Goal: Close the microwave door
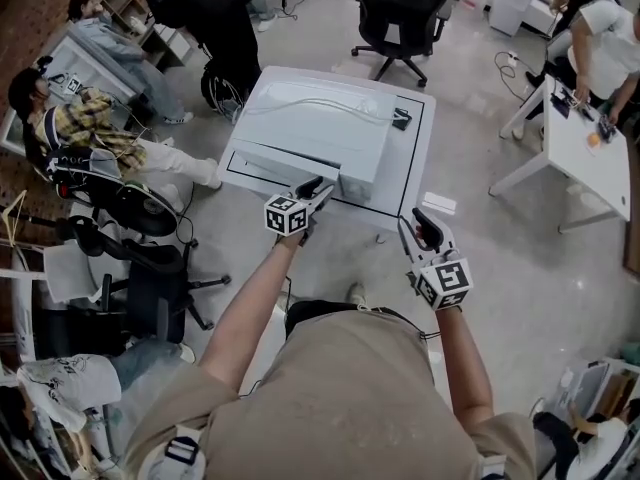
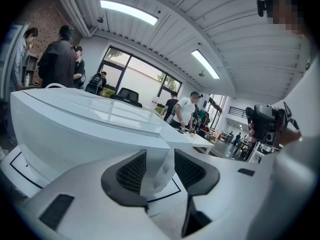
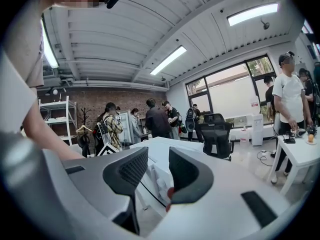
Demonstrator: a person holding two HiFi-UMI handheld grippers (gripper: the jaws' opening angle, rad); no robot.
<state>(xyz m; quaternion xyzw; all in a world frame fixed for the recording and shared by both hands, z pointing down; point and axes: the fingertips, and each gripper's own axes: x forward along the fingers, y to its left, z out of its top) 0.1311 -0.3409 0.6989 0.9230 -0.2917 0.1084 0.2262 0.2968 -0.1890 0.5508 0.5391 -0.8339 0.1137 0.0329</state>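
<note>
The white microwave (image 1: pixel 315 118) stands on a white table (image 1: pixel 425 143) marked with a black outline. Its front face (image 1: pixel 285 163) looks flush with the body; I cannot tell whether the door is fully shut. My left gripper (image 1: pixel 314 188) is at the right end of that front, open. In the left gripper view the microwave's corner edge (image 2: pixel 161 159) shows in the gap of the left gripper (image 2: pixel 160 173), with the pads not pressing on it. My right gripper (image 1: pixel 420 224) hangs open off the table's near right corner, and in its own view nothing lies within the right gripper (image 3: pixel 156 171).
A small black object (image 1: pixel 401 119) lies on the table beside the microwave. A white card (image 1: pixel 438 204) sits near the table's right corner. A black office chair (image 1: pixel 400 13) stands behind, a second white table (image 1: pixel 590 153) at the right, and seated people and chairs (image 1: pixel 130 208) at the left.
</note>
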